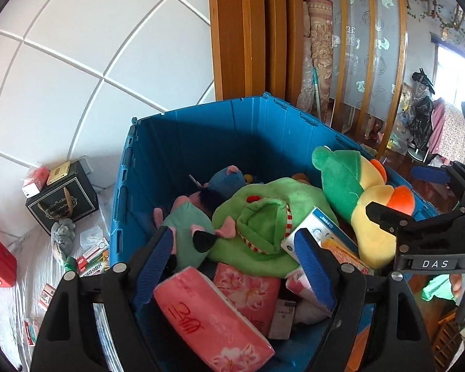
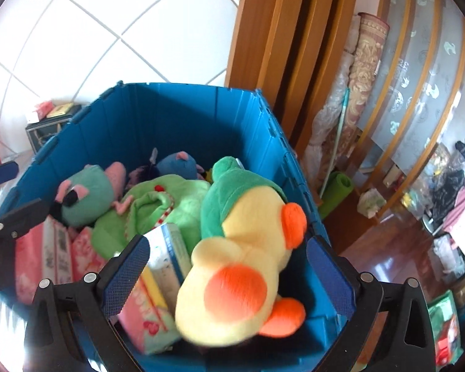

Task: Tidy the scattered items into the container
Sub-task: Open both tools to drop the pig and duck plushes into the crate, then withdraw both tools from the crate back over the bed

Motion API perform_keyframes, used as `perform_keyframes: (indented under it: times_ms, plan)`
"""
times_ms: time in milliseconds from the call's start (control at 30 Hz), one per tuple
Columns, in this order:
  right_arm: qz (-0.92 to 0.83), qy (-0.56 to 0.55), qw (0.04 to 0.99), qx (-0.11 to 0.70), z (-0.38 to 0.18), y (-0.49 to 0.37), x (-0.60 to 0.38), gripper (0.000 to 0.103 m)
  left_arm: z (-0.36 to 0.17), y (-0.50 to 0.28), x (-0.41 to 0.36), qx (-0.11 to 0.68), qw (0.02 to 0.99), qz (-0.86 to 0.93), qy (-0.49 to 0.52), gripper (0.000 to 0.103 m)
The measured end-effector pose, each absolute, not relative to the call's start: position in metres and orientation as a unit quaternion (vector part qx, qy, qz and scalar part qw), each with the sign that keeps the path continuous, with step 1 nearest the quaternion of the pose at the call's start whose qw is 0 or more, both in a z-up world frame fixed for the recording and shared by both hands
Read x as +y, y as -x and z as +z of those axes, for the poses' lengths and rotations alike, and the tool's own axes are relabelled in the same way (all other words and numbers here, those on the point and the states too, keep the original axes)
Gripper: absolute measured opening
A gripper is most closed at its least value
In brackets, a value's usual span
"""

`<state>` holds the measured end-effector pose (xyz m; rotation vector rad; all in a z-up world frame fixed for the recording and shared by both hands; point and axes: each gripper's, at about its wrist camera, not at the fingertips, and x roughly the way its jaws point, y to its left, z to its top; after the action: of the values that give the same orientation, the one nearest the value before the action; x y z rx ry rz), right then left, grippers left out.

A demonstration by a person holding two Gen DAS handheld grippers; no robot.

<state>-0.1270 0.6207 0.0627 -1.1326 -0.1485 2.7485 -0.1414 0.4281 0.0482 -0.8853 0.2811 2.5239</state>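
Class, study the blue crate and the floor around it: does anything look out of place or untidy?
Yes. The yellow duck plush lies tilted against the crate's right rim rather than settled inside. To the crate's left, small boxes and a grey toy lie scattered on the floor.

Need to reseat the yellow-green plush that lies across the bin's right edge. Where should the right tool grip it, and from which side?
Grip the yellow plush toy across its yellow body, just above the orange feet, coming from above. That part is narrow, soft and uppermost, lying between the right tool's open pads. The green head end leans into the blue bin against the green cloth toy, so it is less free.
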Motion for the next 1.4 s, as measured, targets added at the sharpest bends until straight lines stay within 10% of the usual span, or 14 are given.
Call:
perform_keyframes:
  times_ms: [1400]
  plan:
    - [0.959, 0.284, 0.007, 0.02, 0.041, -0.027, 0.391, 0.103, 0.017, 0.009, 0.172, 0.027, 0.141, 0.951, 0.273, 0.08]
